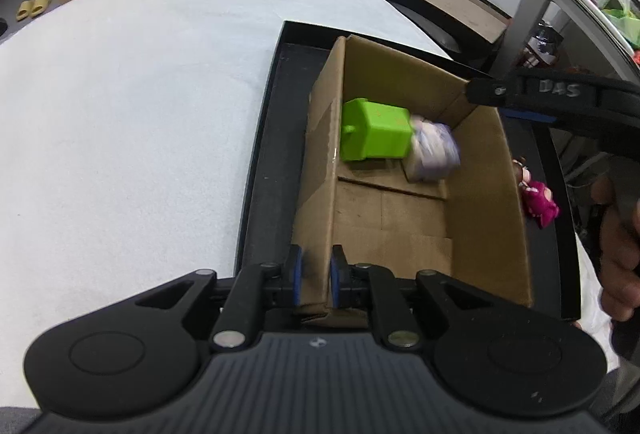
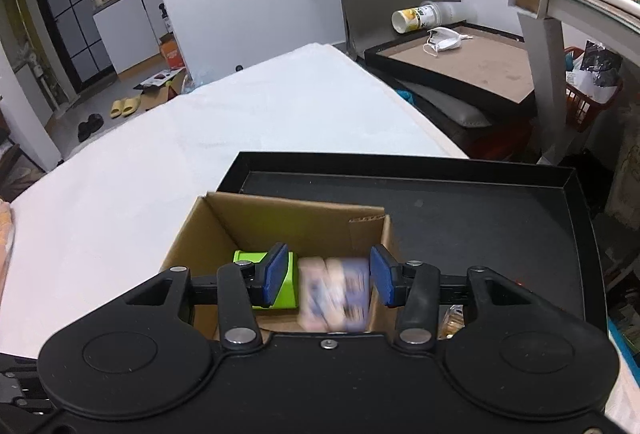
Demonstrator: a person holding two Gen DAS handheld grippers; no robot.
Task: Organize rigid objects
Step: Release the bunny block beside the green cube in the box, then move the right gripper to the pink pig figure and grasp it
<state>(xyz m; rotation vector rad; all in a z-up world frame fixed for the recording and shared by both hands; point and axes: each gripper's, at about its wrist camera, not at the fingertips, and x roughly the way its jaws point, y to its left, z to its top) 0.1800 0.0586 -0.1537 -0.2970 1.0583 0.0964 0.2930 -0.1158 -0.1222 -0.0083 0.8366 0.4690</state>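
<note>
Left claw [image 1: 316,276] angling down, pinching cardboard box [image 1: 486,194] wall. Right claw [image 2: 329,276] hovering over box, pads parted, clear of blurred purple-white pack [image 2: 334,292] (falling?) beside green block [image 1: 376,134] inside. Box sitting in black tray [image 1: 264,154].

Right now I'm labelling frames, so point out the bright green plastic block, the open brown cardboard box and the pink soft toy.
Bright green plastic block [image 1: 376,133], left wrist view: its top face.
Open brown cardboard box [image 1: 486,202], left wrist view: inner right wall.
Pink soft toy [image 1: 541,203], left wrist view: its body.
</note>
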